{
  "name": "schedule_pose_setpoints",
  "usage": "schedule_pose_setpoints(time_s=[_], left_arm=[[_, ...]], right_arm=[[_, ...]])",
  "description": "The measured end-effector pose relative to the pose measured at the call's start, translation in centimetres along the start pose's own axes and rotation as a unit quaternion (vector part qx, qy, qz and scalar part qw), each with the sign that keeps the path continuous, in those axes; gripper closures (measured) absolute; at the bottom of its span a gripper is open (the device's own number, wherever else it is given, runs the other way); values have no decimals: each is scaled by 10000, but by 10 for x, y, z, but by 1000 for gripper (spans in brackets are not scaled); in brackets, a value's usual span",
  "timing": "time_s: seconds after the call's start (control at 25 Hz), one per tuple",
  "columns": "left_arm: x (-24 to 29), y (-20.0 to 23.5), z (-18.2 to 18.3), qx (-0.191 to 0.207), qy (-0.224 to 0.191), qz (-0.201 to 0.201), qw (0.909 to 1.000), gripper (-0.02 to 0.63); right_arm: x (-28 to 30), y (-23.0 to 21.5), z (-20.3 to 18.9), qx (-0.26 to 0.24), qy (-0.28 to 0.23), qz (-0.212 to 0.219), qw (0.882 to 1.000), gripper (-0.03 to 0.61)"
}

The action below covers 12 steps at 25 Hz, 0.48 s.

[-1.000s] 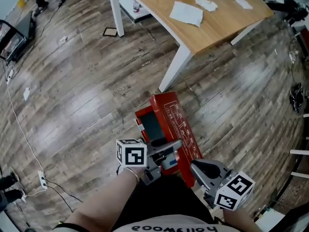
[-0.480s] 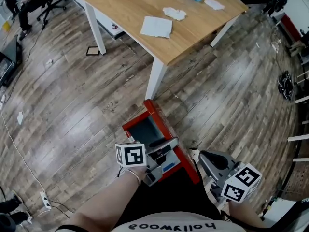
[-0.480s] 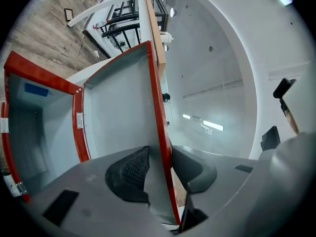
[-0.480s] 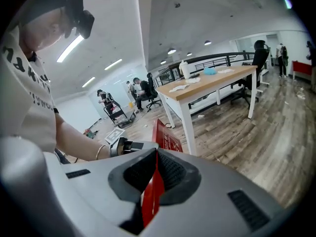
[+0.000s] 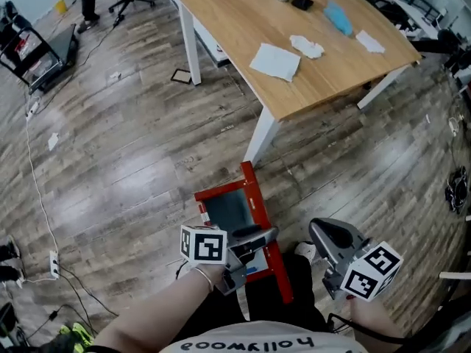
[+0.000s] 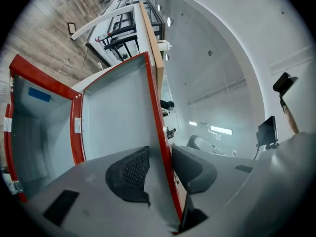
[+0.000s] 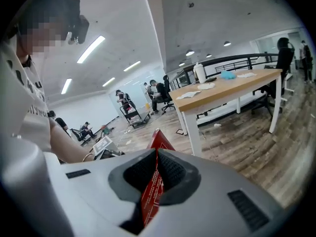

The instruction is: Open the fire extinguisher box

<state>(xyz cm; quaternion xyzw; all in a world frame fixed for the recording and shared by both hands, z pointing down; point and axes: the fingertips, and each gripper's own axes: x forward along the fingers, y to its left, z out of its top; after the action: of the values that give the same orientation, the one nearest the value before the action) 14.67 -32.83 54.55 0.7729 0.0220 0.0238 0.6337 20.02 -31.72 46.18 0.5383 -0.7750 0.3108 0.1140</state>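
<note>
The red fire extinguisher box (image 5: 221, 210) sits on the wooden floor with its dark inside showing. Its door (image 5: 268, 252) stands swung out and is seen edge-on. My left gripper (image 5: 257, 235) is shut on the door's free edge. In the left gripper view the red-rimmed door (image 6: 118, 107) runs between the pads of the left gripper (image 6: 160, 159), grey inner face to the left. My right gripper (image 5: 318, 230) hovers to the right of the door, apart from it. A red printed panel (image 7: 159, 141) shows in the narrow slot of the right gripper (image 7: 157, 164).
A wooden table (image 5: 331, 79) with white legs (image 5: 261, 131) stands just beyond the box, with papers (image 5: 276, 61) and small items on it. A cable (image 5: 33, 175) and a power strip (image 5: 53, 263) lie at the left. Office chairs stand far back.
The door has swung further out, from showing its printed face to standing edge-on, with my left gripper still on it. The right gripper has come away to the right. The view has shifted.
</note>
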Motion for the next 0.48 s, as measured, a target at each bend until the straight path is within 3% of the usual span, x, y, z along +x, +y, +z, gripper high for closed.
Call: schedule_pose_setpoints(time_s=[0.24, 0.36, 0.48], left_arm=[[25, 2, 9, -110, -606, 531, 9967, 477], [39, 6, 10, -39, -880, 957, 9915, 479], [52, 14, 6, -256, -1006, 1391, 9848, 483]], right_arm=[[8, -59, 1, 65, 263, 739, 9969, 568], [-3, -90, 2, 51, 370, 850, 9957, 568], [-16, -122, 7, 147, 326, 851, 9957, 568]])
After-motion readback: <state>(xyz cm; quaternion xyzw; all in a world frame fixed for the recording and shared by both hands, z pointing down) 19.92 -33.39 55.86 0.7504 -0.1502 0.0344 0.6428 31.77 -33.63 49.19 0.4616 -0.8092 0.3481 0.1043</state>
